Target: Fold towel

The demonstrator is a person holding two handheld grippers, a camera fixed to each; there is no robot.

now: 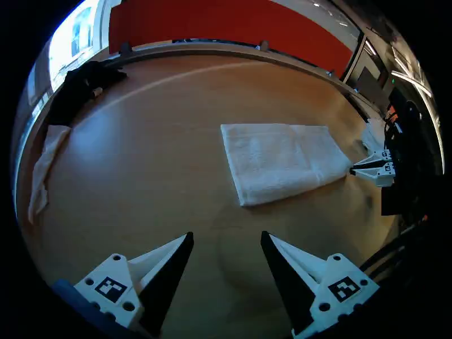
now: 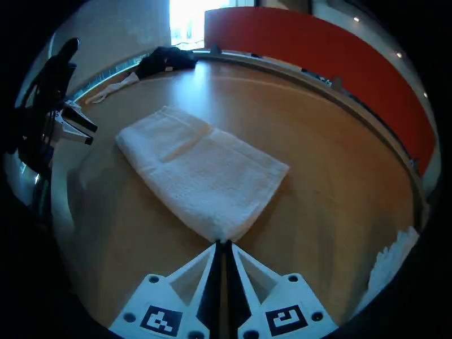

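Where our table (image 1: 141, 169) ends at far left: a black cloth (image 1: 85, 85) is heaped at the back rim and a white cloth (image 1: 45, 164) lies along the side rim, both well apart from the towel (image 1: 282, 161).
left gripper (image 1: 226, 234): we hold it open, fingers spread wide over bare wood, near the towel's front edge but not touching it; in the right gripper view it sits at the far left, off the towel's end.
towel: white, folded into a flat rectangle, lying right of the table's middle; in the right gripper view we see a fold line across it and one corner pointing at us.
right gripper (image 1: 351, 169): closed, its two fingers pressed together on that corner at the towel's right end.
second white cloth (image 2: 395, 260): bunched at the table's right rim, apart from the towel.
red panel (image 1: 226, 25): upright behind the table's curved back rim.
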